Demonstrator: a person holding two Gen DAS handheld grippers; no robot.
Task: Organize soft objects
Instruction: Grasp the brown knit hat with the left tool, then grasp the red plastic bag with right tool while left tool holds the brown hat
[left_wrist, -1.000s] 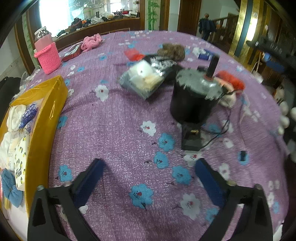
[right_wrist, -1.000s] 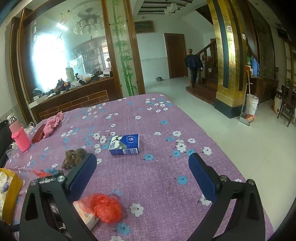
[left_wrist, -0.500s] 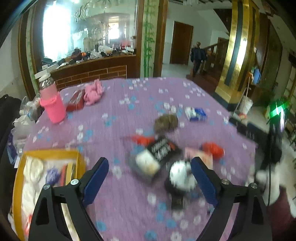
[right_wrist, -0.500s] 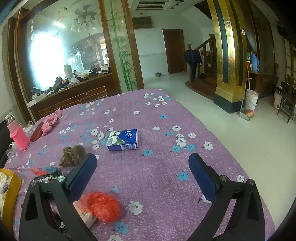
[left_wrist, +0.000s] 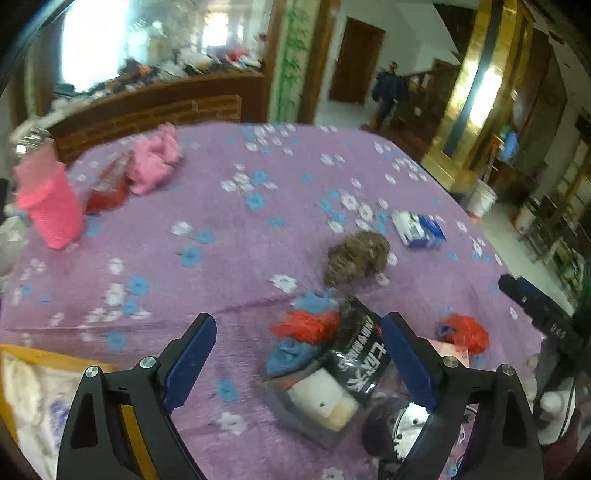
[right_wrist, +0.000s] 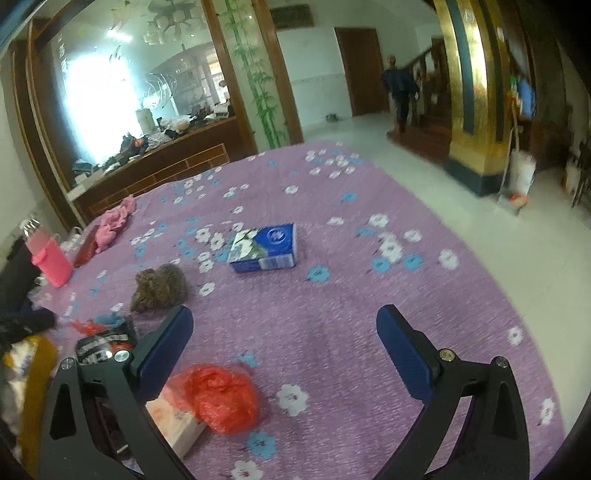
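My left gripper is open and empty, raised above a clear packet with white soft items and a black label. Red and blue soft pieces lie just beyond it. A brown fuzzy lump sits farther back; it also shows in the right wrist view. A pink cloth lies at the far left. My right gripper is open and empty over bare tablecloth. A red plastic bag lies by its left finger on a pale box.
A yellow box with white soft items stands at the lower left. A blue tissue pack lies mid-table. A pink bottle stands at the far left. A black round device sits under the left gripper's right finger.
The left gripper has lifted and tilted up from close above the tablecloth, then shifted toward the packet. The right gripper has drifted slightly; both stayed open.
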